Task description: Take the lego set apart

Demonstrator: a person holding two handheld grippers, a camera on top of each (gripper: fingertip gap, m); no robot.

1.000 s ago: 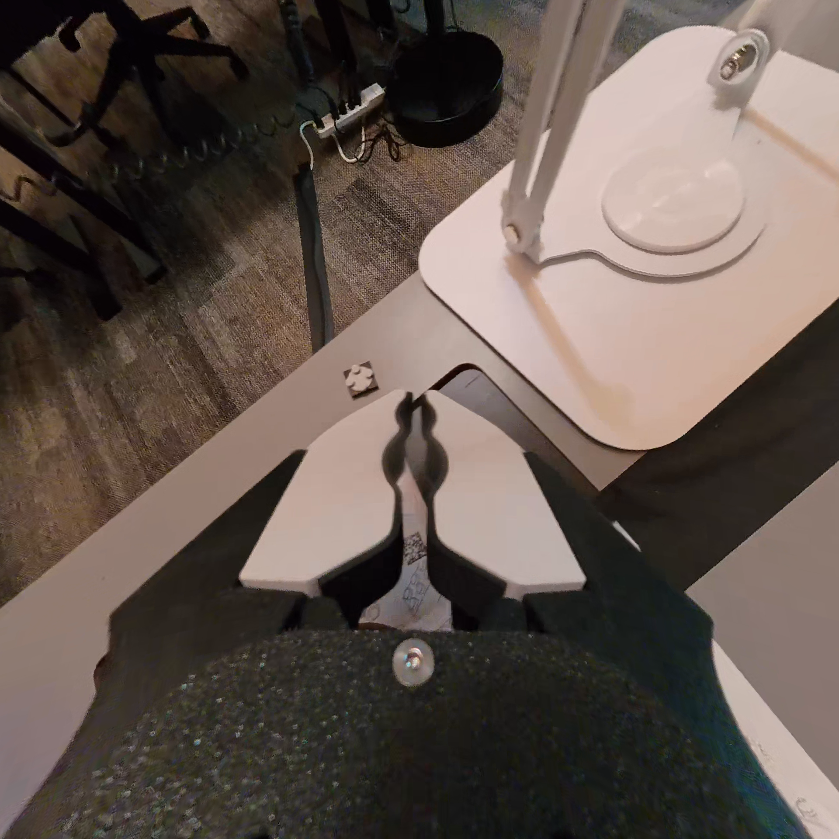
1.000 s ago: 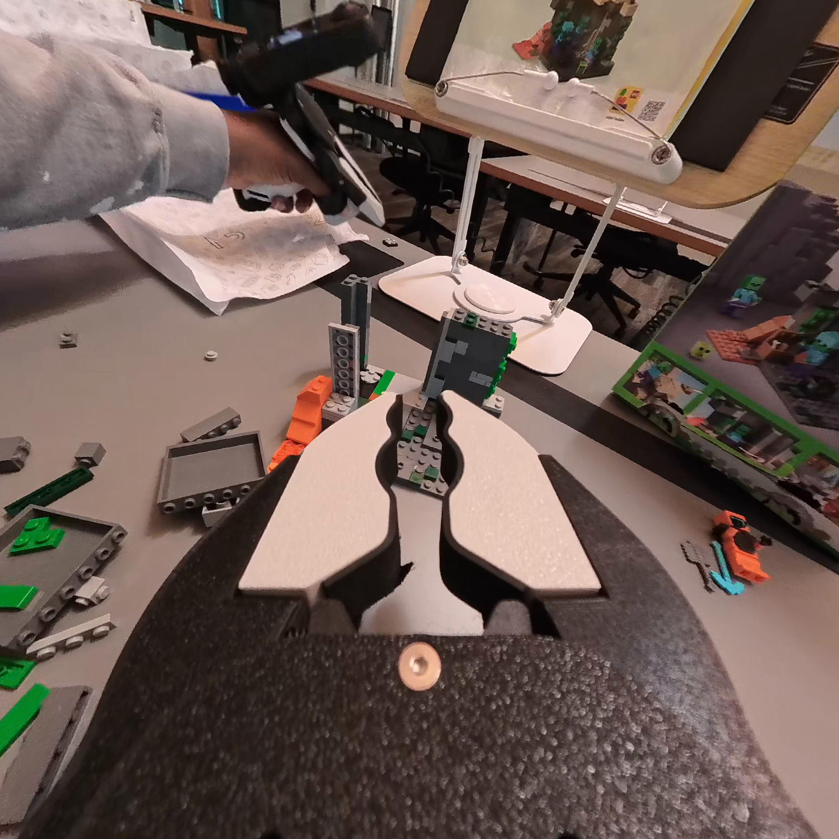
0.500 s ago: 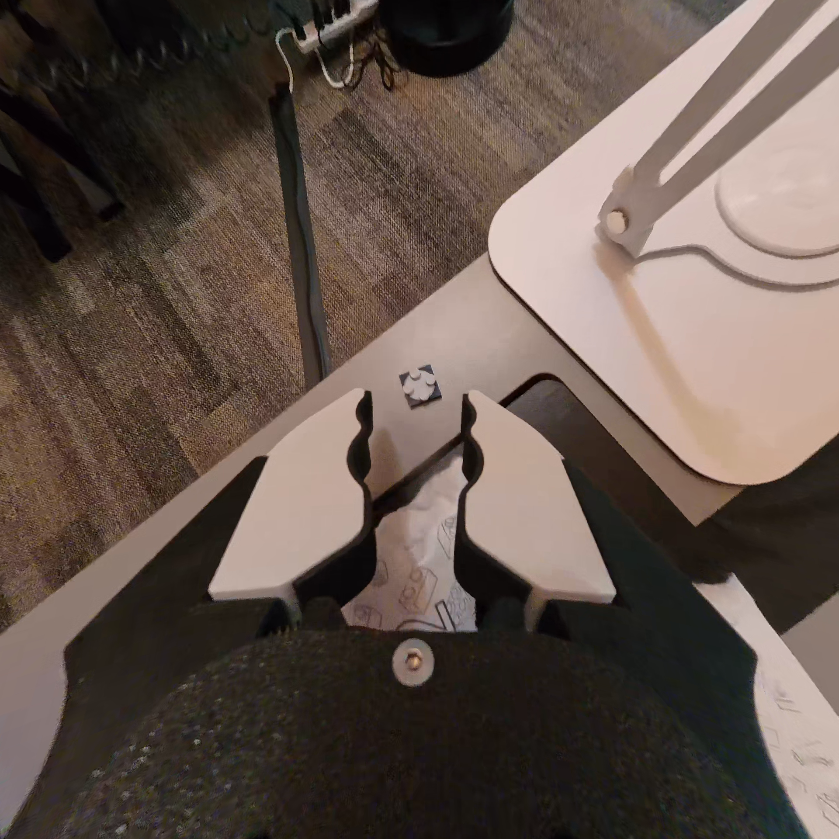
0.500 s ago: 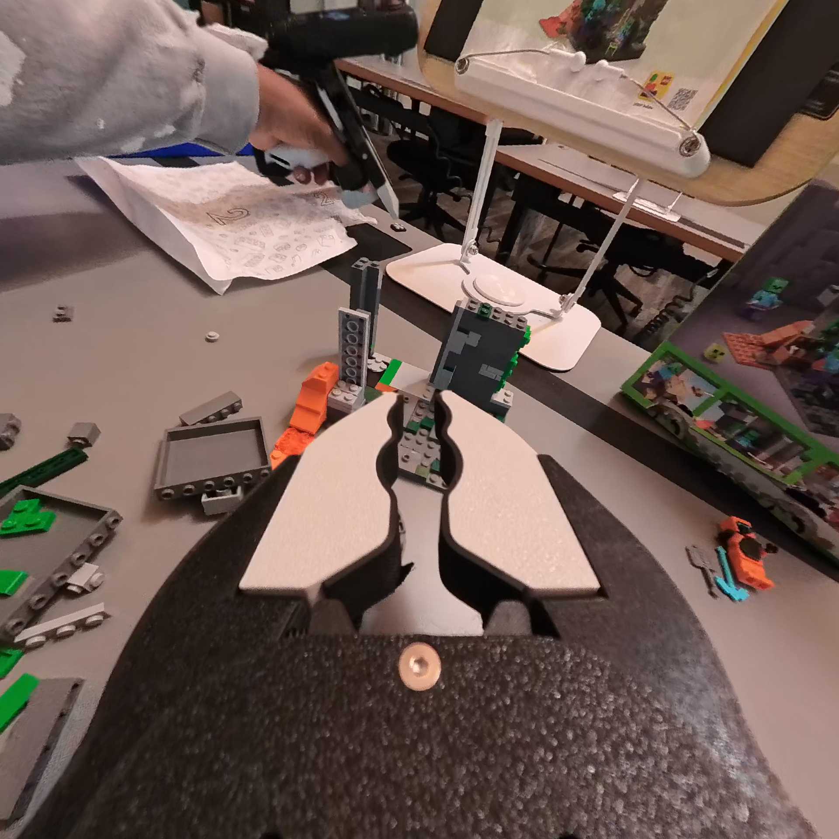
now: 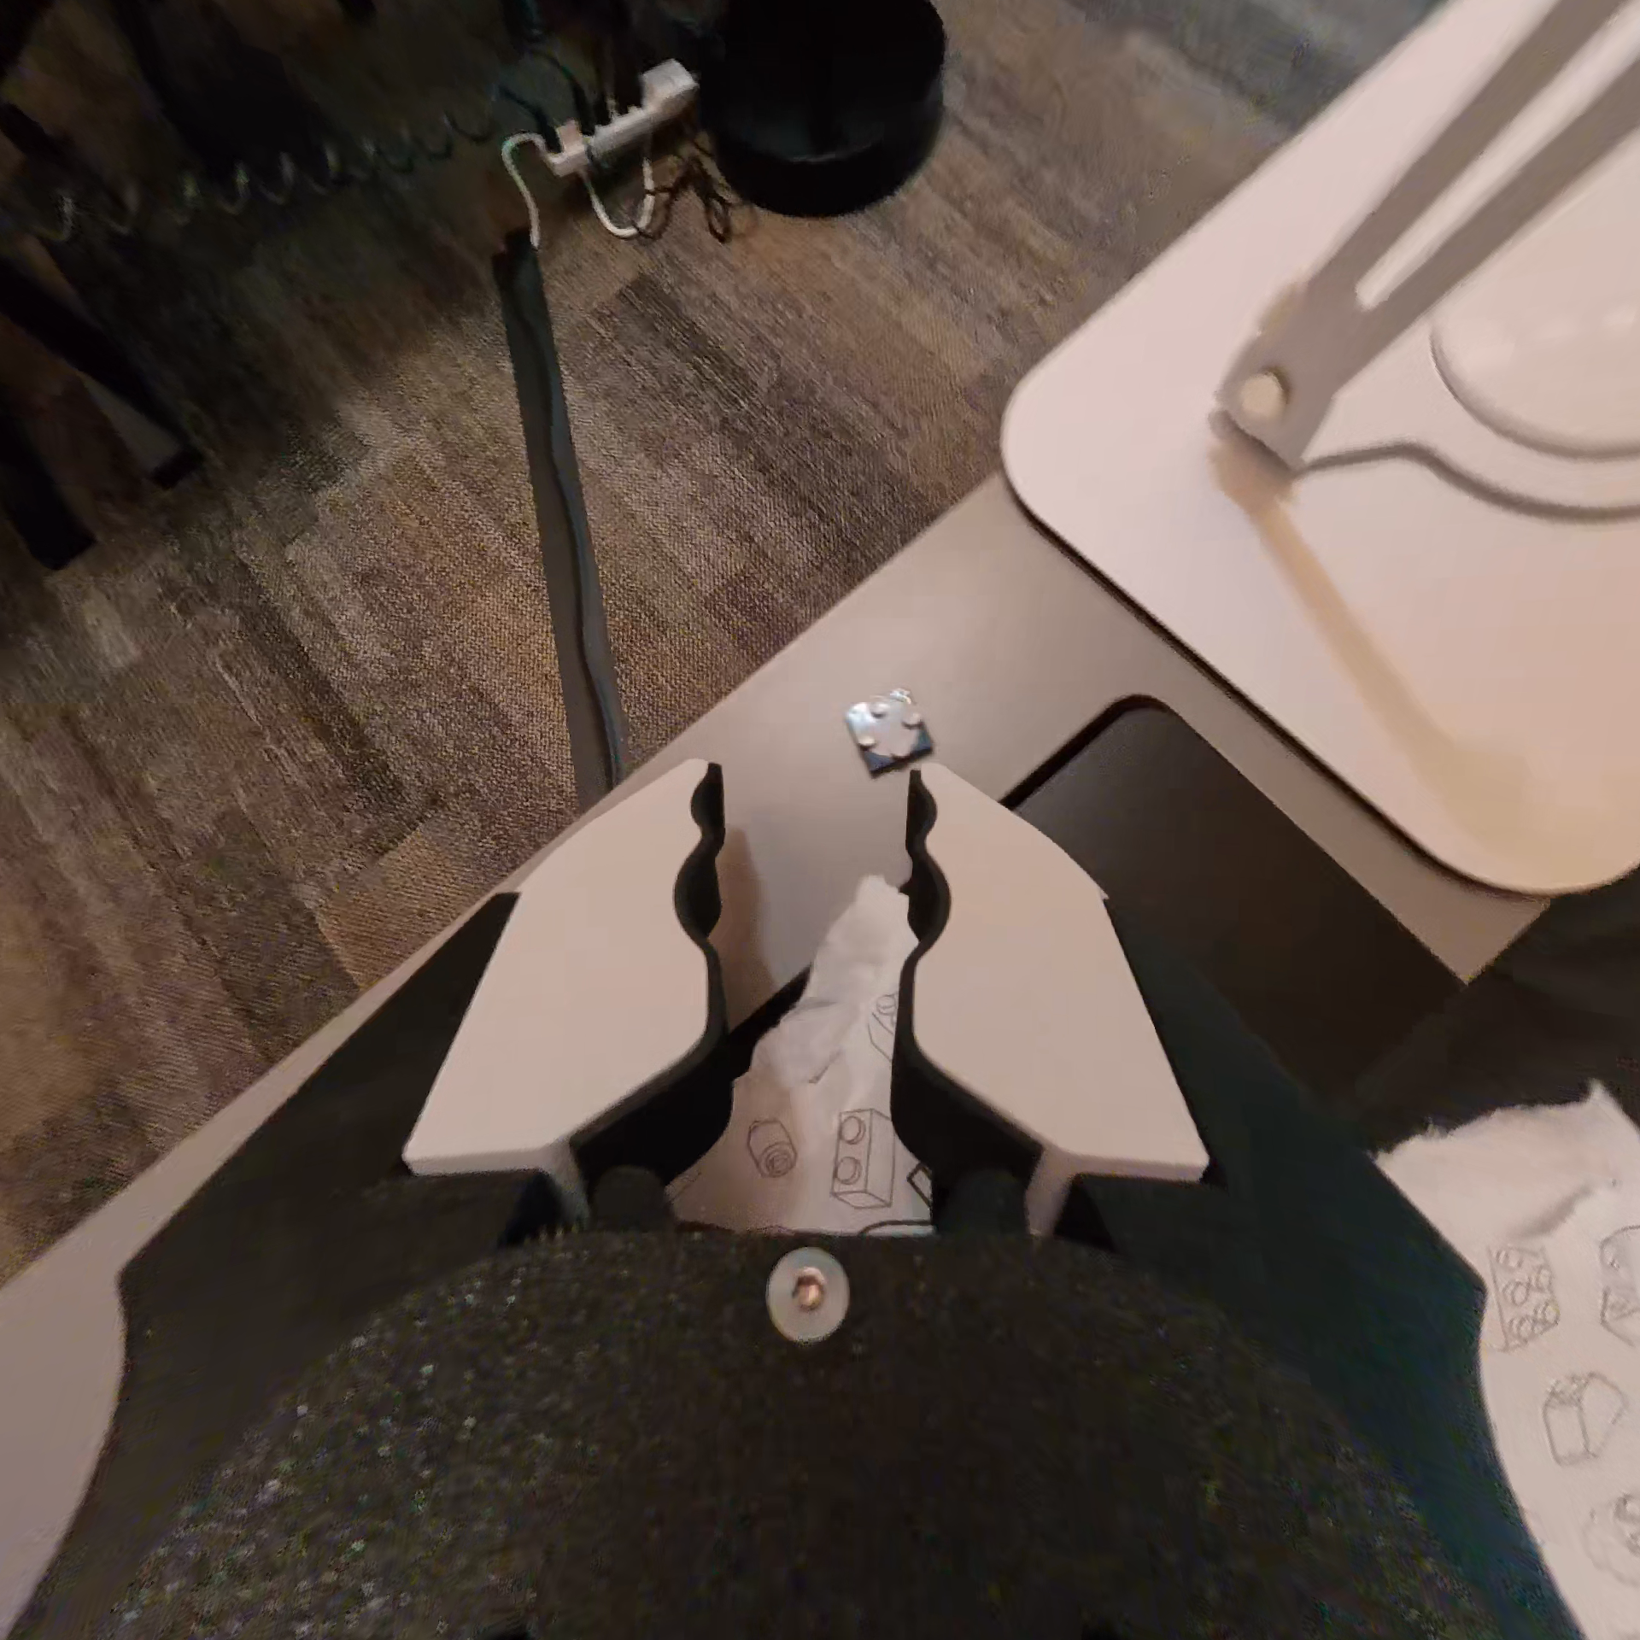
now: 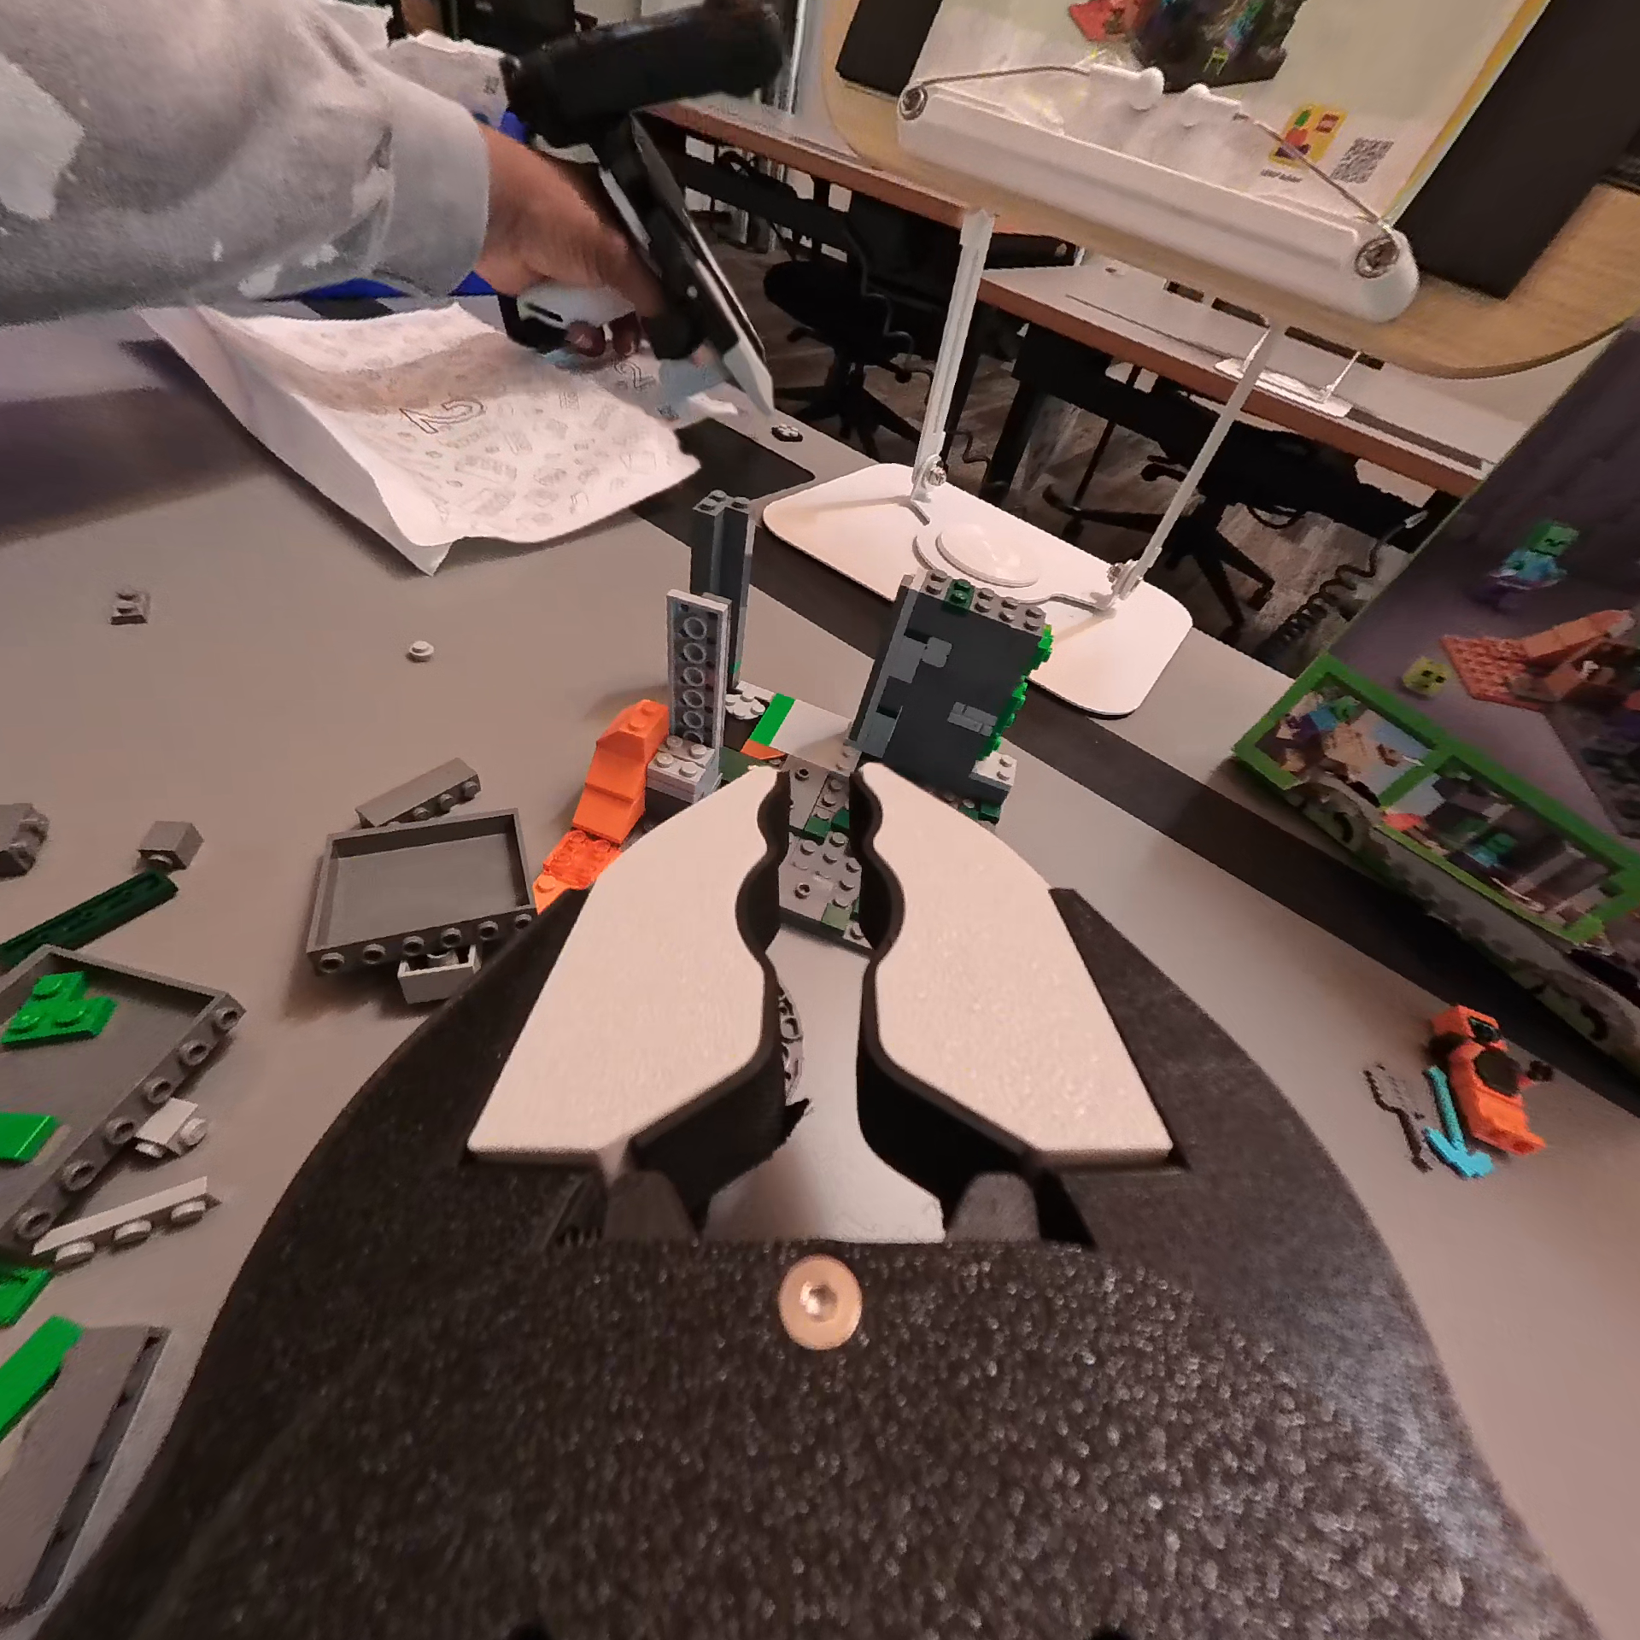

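The lego set (image 6: 958, 674) stands mid-table in the right wrist view: a dark grey wall with green bits, tall grey plates (image 6: 701, 657) and orange bricks (image 6: 621, 763). My right gripper (image 6: 821, 779) is shut on the set's grey and green base (image 6: 821, 879) at its near edge. My left gripper (image 5: 812, 781) is open and empty above the table's far edge. A small dark square plate (image 5: 890, 737) lies just beyond its fingertips. The left gripper also shows in the right wrist view (image 6: 754, 390), held by a hand above the same small plate (image 6: 785, 432).
A white printed paper bag (image 5: 852, 976) lies under the left gripper. A white stand base (image 6: 976, 541) carries an instruction booklet behind the set. Loose grey and green pieces (image 6: 426, 879) lie on the left. The set's box (image 6: 1464, 799) and a small orange figure (image 6: 1482, 1083) are on the right. Spacing between my two grippers at the tips: around 40 centimetres.
My left gripper has gone from shut to open and shifted slightly over the table edge; the small dark plate stays on the table. My right gripper keeps its hold on the set.
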